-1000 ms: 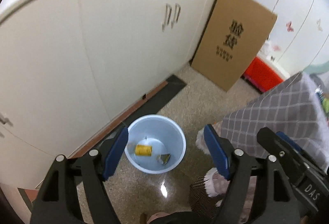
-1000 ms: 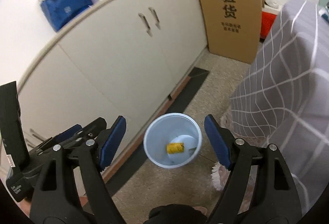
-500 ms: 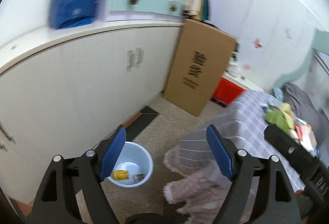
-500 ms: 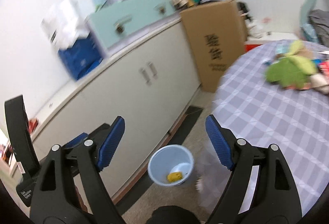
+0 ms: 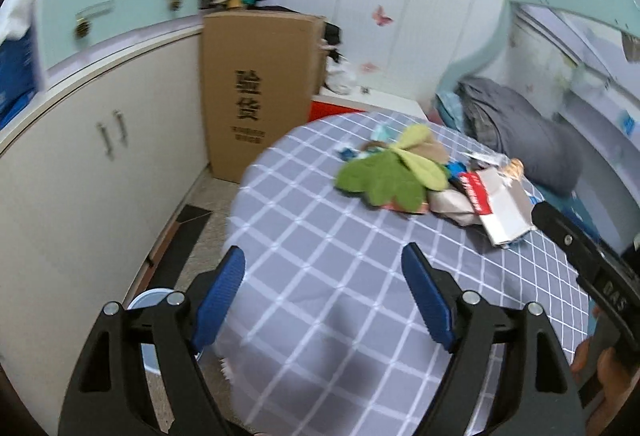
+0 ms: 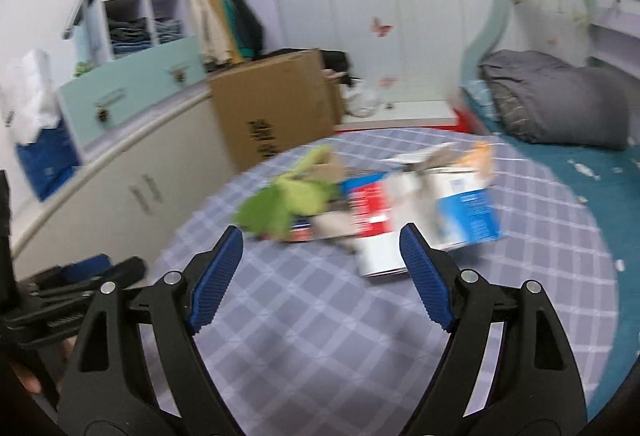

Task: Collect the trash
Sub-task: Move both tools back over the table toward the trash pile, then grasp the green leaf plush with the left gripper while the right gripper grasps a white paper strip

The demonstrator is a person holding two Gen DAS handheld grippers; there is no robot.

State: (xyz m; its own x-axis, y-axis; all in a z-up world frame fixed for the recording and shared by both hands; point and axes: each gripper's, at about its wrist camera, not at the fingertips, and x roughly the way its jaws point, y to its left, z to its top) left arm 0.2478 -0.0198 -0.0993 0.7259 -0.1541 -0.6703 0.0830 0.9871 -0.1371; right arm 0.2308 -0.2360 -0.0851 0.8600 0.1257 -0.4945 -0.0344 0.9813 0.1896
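At the far left of my left-hand view only a sliver of the pale blue bin showed on the floor beside the white cabinets, most of it hidden behind my left gripper and the overhang of the cloth, so I could not see what lay inside. My left fingers stood released and wide apart, with nothing between them but the grey checked surface below. Further along, the tall cardboard box leaned against the cabinets, its lower edge cut off by the surface. The trash lay heaped toward the far side of the surface, well apart from my fingers: a green leafy piece on top, a red and white carton to its right, and several scraps beneath that I could not make out. At the right edge of that view, the black body of my right gripper and part of a hand were cropped by the frame. In my right-hand view the heap was smeared by motion; I could tell the green piece, the red and white carton and a blue and white box, little more. My right gripper hung above the cloth, fingers released and empty, the right pad overlapping the carton's near edge in the view; whether it touched I could not tell.
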